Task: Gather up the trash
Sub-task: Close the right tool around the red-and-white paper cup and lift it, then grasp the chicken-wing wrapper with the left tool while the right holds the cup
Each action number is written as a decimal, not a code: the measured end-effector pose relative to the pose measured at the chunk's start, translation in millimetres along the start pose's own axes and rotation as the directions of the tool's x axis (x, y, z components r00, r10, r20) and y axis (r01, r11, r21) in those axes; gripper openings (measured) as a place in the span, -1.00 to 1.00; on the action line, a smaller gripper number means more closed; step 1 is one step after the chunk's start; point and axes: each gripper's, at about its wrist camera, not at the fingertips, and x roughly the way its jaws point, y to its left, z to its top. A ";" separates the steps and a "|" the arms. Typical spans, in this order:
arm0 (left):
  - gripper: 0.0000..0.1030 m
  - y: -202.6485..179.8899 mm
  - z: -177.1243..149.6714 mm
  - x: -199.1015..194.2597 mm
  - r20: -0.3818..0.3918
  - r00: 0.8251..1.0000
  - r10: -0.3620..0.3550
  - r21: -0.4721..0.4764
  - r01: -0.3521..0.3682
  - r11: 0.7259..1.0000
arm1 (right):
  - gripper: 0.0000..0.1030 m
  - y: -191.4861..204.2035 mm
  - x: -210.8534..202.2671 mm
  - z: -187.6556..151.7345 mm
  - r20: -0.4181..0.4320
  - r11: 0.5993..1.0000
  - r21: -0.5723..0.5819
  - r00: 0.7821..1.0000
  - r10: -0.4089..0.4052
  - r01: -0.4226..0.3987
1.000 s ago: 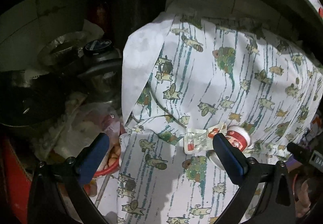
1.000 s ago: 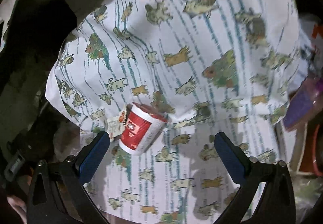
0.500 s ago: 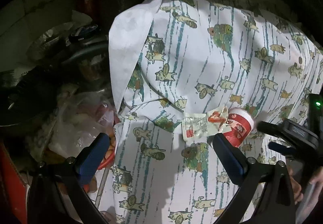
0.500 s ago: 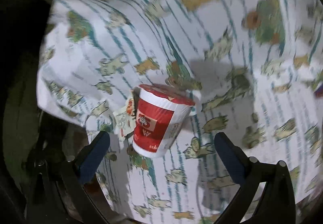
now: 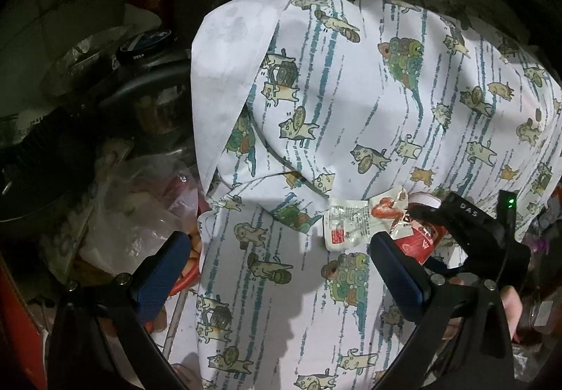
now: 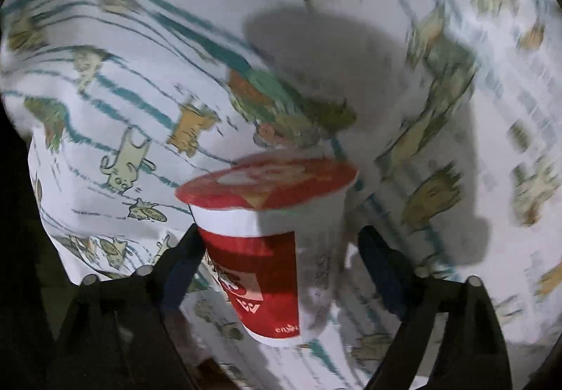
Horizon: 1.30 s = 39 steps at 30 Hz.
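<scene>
A red and white paper cup [image 6: 267, 249] with a red lid lies tilted on a cat-print cloth [image 5: 351, 109]. My right gripper [image 6: 281, 263] straddles the cup and its jaws are closing. The left finger sits against the cup's side, and a thin gap still shows at the right finger. In the left wrist view the cup [image 5: 418, 244] is partly hidden behind the black right gripper. A crumpled white sauce wrapper [image 5: 354, 221] lies just left of the cup. My left gripper [image 5: 281, 267] hovers open over the cloth, nothing between its blue pads.
Left of the cloth is clutter: a clear plastic bag [image 5: 133, 214], a dark pan [image 5: 35, 172] and a jar with a black lid [image 5: 147, 46]. A hand [image 5: 509, 305] holds the right gripper at the lower right. The cloth's corner is folded back.
My right gripper has dropped and rolled onto the cup, its jaws narrowing around it. In the left wrist view it has entered from the right. The left gripper sank slightly.
</scene>
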 end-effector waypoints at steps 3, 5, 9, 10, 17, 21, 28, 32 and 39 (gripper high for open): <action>1.00 -2.5 -1.3 3.4 -0.010 1.000 0.001 -0.003 -0.001 1.000 | 0.41 0.5 12.4 -3.5 -0.051 0.999 -0.010 0.998 0.046 -0.047; 1.00 -4.7 -2.5 4.2 -0.012 1.000 0.000 0.003 0.000 1.000 | 0.40 3.8 11.6 -6.3 -0.071 0.999 -0.037 0.997 0.014 -0.016; 1.00 -13.0 -4.0 5.8 -0.017 1.000 0.013 0.037 -0.013 0.999 | 0.40 9.1 2.2 -9.2 -0.146 0.983 -0.138 0.979 -0.142 0.122; 1.00 -16.4 -4.5 7.5 -0.023 1.000 0.019 0.048 -0.018 0.999 | 0.40 12.5 -1.6 -11.0 -0.161 0.963 -0.205 0.965 -0.208 0.173; 1.00 -42.6 -10.1 45.9 -0.183 0.982 -0.041 0.046 0.050 0.998 | 0.43 0.6 -27.9 -26.2 -0.248 0.796 -0.544 0.856 -0.453 0.265; 0.99 -57.8 -13.9 82.4 -0.279 0.954 -0.112 -0.034 0.106 0.994 | 0.43 -18.2 -45.7 -20.7 -0.155 0.729 -0.587 0.835 -0.528 0.352; 0.99 -100.6 -11.3 145.0 -0.379 0.917 -0.123 0.142 0.189 0.972 | 0.43 -27.6 -53.0 -6.8 -0.155 0.730 -0.585 0.836 -0.527 0.352; 0.99 -118.2 -18.1 161.5 -0.327 0.945 -0.008 0.322 0.119 0.939 | 0.42 -34.2 -59.3 7.8 -0.142 0.711 -0.604 0.829 -0.541 0.361; 0.57 -106.4 -8.0 169.6 -0.363 0.920 -0.149 0.138 0.211 0.968 | 0.41 -21.2 -87.4 9.3 -0.155 0.723 -0.625 0.862 -0.483 0.294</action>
